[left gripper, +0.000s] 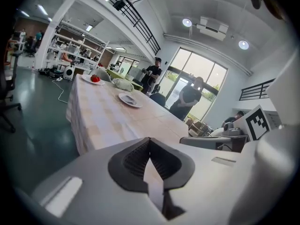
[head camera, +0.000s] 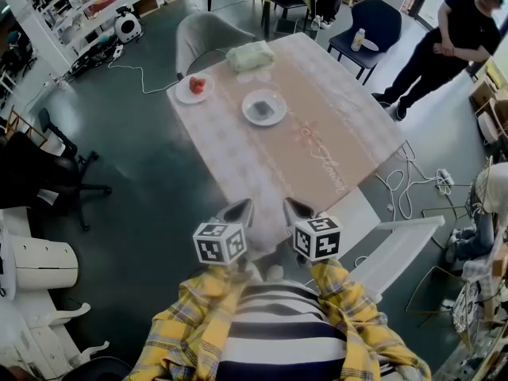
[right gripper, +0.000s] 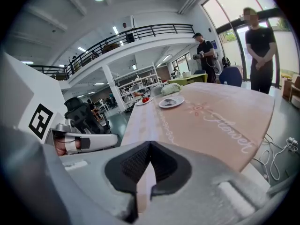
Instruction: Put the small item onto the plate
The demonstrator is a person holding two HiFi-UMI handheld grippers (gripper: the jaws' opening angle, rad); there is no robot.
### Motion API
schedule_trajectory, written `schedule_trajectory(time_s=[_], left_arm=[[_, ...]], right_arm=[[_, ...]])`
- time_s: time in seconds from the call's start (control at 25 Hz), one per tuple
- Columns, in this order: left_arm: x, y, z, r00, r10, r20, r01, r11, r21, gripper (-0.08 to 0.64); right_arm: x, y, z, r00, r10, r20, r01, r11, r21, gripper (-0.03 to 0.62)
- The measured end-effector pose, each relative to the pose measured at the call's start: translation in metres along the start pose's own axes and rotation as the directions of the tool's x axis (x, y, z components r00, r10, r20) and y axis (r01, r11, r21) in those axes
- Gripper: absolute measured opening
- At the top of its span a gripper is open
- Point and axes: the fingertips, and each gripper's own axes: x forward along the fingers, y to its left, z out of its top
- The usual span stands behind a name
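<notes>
Ahead, small red item (head camera: 198, 84) on white plate (head camera: 183, 94), left tool (head camera: 238, 210) and right tool (head camera: 298, 209) pressed together

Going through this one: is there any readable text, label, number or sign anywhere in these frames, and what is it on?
"Flower": cursive script printed on the pink tablecloth, legible in the right gripper view, blurred in the head view.
Marker cubes: black-and-white square patterns only, no letters or numbers.
Bottle on the blue chair and the items on the shelves: too small to read.
Nothing else is legible.
</notes>
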Motion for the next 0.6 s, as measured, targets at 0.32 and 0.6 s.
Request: schedule_trajectory(time_s=[0.32,0.6], left_arm=[[-0.014,-0.009,-0.011,0.999,0.013,0.03,-0.013,1.0,-0.01,0.0],[-0.02,-0.019,-0.017,0.999,0.011,0.031,-0.011,1.0,0.005,0.0]], right_arm=[[-0.013,0.009,-0.008,1.0,0.015,0.011,-0.015,1.0,-0.008,-0.005],[-0.023,0.014,-0.009,0.999,0.021,0.029,-0.021,1.0,-0.004,-0.005]])
